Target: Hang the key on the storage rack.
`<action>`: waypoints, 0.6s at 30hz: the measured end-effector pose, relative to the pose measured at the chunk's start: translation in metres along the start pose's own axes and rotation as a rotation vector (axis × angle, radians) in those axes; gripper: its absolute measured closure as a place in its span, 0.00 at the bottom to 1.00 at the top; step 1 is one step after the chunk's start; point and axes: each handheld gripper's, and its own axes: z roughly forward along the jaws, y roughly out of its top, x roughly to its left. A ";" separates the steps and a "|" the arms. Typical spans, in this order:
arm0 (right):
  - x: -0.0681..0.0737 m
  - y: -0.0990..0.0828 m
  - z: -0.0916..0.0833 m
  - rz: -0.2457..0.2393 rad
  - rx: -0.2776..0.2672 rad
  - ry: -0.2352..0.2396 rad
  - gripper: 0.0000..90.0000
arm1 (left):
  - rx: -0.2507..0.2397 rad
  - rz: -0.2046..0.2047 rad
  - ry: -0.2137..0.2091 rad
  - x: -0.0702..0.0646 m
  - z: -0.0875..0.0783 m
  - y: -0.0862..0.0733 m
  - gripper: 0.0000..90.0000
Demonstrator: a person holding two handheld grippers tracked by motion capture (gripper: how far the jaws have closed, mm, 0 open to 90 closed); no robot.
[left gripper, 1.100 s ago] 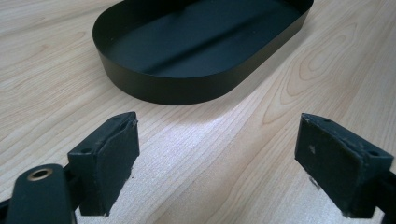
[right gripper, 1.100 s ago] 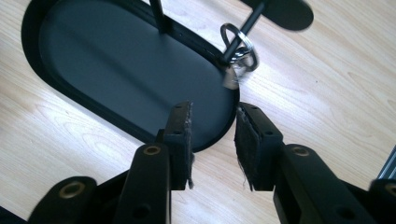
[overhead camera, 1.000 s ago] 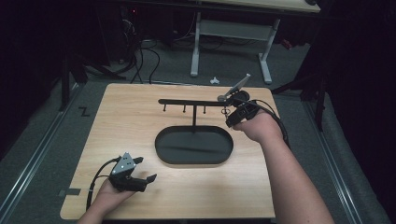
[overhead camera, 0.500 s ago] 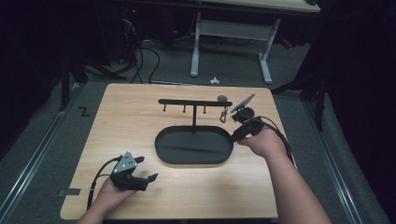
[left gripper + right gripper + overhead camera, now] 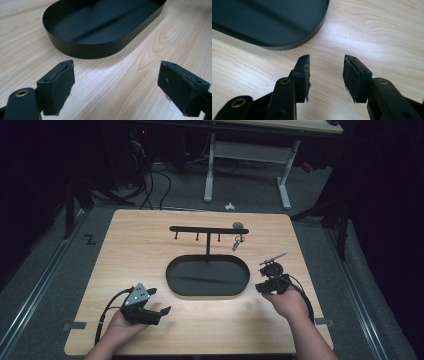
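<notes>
L gripper (image 5: 150, 307) rests on the bench (image 5: 150, 250) near-left of the black tray (image 5: 207, 290), jaws wide open, nothing between. R gripper (image 5: 267, 282) sits just right of the tray, jaws part open, empty, having just opened. Beyond the tray, the keys (image 5: 238, 241) hang from the rack's (image 5: 207, 229) right-end hook. Looks like the hang step is done; next likely retreat or a fresh pickup.
</notes>
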 end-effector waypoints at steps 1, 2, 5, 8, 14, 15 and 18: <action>0.001 -0.007 0.003 0.010 -0.022 -0.001 0.64 | 0.002 0.003 0.001 0.000 0.001 0.000 0.16; 0.003 -0.013 0.005 0.013 -0.040 0.001 0.64 | 0.006 0.003 0.000 0.000 0.001 0.000 0.16; 0.005 -0.033 0.011 0.034 -0.129 0.020 0.64 | -0.002 -0.008 0.013 0.001 0.001 0.001 0.16; 0.011 -0.054 0.017 0.038 -0.207 0.025 0.62 | -0.016 -0.012 0.032 0.003 -0.001 0.001 0.16; 0.029 -0.100 0.028 0.049 -0.399 -0.030 0.57 | -0.016 -0.053 0.059 0.005 -0.002 -0.002 0.16; 0.029 -0.108 0.031 0.053 -0.432 -0.040 0.57 | -0.013 -0.055 0.064 0.005 -0.003 -0.002 0.16; 0.025 -0.114 0.030 0.015 -0.431 0.008 0.53 | -0.021 -0.075 0.079 0.006 -0.004 -0.002 0.16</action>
